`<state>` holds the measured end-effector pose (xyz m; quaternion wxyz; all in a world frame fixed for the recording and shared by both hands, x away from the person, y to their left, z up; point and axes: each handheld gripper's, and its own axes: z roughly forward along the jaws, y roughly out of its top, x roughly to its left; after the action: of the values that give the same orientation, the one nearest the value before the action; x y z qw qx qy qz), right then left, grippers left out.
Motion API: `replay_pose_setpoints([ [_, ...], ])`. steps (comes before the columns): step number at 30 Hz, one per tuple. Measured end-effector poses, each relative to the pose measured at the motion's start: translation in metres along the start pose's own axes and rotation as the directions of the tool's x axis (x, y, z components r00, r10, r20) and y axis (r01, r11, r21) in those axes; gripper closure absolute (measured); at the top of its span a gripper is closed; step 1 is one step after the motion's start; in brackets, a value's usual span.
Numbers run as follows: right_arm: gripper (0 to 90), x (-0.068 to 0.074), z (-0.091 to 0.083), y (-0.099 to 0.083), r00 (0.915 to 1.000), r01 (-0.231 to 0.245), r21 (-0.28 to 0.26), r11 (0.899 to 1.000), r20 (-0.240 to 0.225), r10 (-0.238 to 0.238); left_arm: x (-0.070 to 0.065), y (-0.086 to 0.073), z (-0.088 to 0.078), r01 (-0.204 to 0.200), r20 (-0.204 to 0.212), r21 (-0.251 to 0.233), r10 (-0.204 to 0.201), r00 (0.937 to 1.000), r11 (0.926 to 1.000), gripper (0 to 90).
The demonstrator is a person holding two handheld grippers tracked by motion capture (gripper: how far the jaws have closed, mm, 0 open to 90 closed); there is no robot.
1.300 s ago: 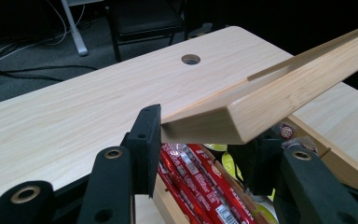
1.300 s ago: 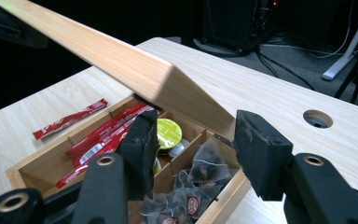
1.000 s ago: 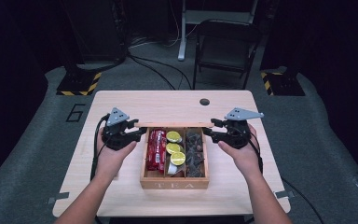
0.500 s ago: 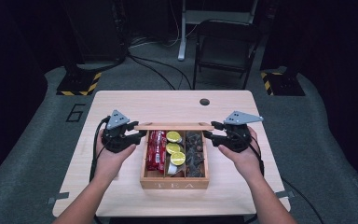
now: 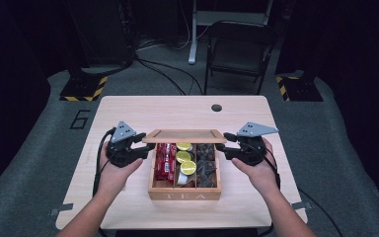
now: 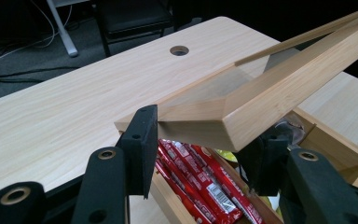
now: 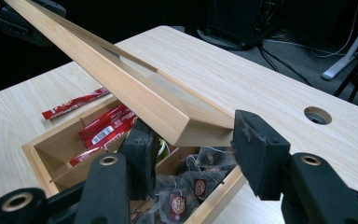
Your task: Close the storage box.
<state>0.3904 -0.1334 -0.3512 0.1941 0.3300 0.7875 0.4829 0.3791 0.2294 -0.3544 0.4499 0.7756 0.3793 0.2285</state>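
I hold the wooden lid (image 5: 184,136) raised over the tea box (image 5: 184,194) on the desk (image 5: 177,106). My left gripper (image 6: 198,144) has its jaws about half open around the lid's left end; they have just been opening a bit, one jaw touching the edge. My right gripper (image 7: 193,149) grips the lid's right end with narrower jaws. Below lie red sachets (image 5: 165,161), lime slices (image 5: 184,157) and tea bags (image 5: 206,163)

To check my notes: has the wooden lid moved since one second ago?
No. The lid stays over the far edge of the tea box, equally distant from the table hole.
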Motion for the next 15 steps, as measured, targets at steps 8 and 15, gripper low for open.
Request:
replay_pose_setpoints([
  [8,50.3,0.008,-0.003,-0.012,0.9997,0.025,0.014,1.000,0.000,-0.025,-0.007,-0.017,-0.001,-0.008,-0.002,-0.018,0.008,1.0000,0.9998,50.9],
  [15,49.8,0.013,-0.005,-0.026,0.9986,0.052,0.006,0.999,-0.009,-0.052,-0.012,-0.032,-0.002,-0.011,0.005,-0.017,0.011,0.9999,0.9998,50.4],
])
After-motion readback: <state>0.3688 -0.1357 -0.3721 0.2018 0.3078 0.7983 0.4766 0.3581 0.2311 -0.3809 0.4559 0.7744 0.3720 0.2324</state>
